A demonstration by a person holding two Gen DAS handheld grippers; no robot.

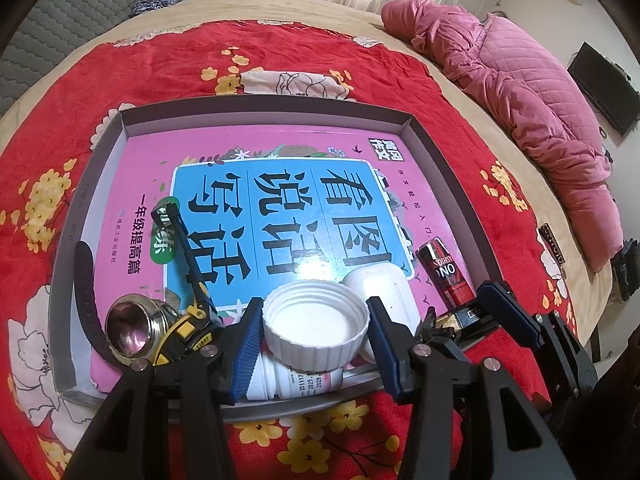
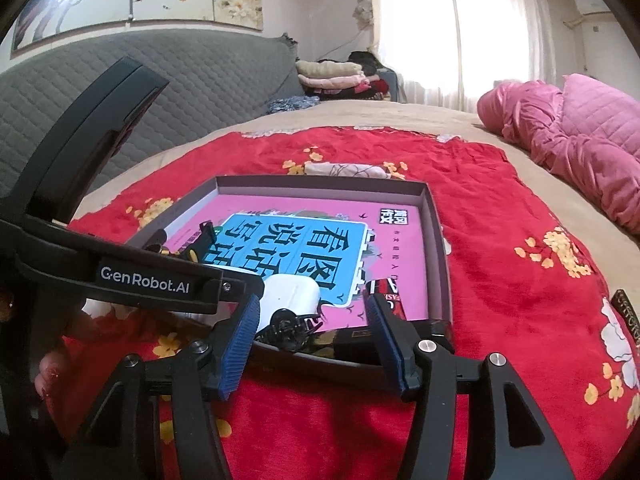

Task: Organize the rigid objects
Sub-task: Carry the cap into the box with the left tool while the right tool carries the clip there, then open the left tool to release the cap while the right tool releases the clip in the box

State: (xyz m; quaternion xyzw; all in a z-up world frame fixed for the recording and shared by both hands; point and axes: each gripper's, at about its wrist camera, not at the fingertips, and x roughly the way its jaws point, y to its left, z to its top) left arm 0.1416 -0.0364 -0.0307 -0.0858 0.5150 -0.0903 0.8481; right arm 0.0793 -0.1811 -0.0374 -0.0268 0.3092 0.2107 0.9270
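Observation:
A shallow grey box [image 1: 412, 120] lies on the red floral blanket with a pink book [image 1: 256, 200] flat inside it. My left gripper [image 1: 316, 318] is shut on a white ribbed jar lid [image 1: 316, 328], held over the box's near edge above a small white pill bottle [image 1: 296, 384]. A headlamp [image 1: 136, 328] with its black strap, a white earbud case [image 1: 384, 284] and a red can [image 1: 444, 272] also lie in the box. My right gripper [image 2: 314, 322] is open and empty at the box's near edge [image 2: 328, 360], over a black hair clip [image 2: 292, 328].
A pink quilted jacket [image 1: 532, 96] lies on the bed to the right. A small dark box [image 1: 472, 316] sits at the tray's near right corner. Folded clothes [image 2: 332, 76] are stacked at the far end by the grey headboard [image 2: 168, 88].

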